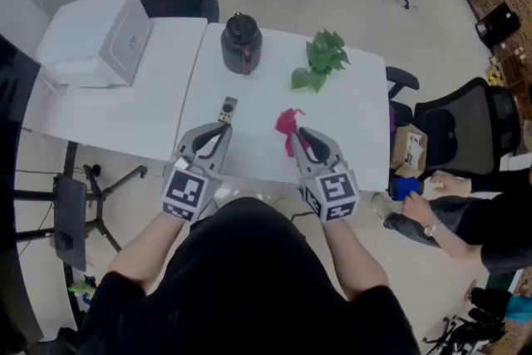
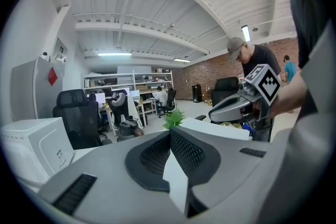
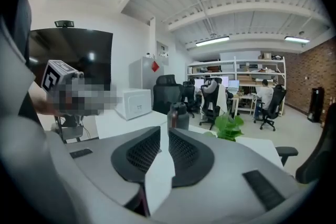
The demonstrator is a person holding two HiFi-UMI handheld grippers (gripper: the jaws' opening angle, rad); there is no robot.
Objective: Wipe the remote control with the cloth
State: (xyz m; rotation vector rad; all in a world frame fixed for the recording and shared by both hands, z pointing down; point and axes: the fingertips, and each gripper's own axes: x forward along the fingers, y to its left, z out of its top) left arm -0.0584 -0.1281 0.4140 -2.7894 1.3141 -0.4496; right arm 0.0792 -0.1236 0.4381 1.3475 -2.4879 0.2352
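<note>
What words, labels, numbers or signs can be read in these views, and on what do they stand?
Nothing can be read.
White box: small label on its side, too small to read.
Red diamond sign on the grey cabinet: blurred.
Left tool and right tool: cubes bear square markers, no letters.
</note>
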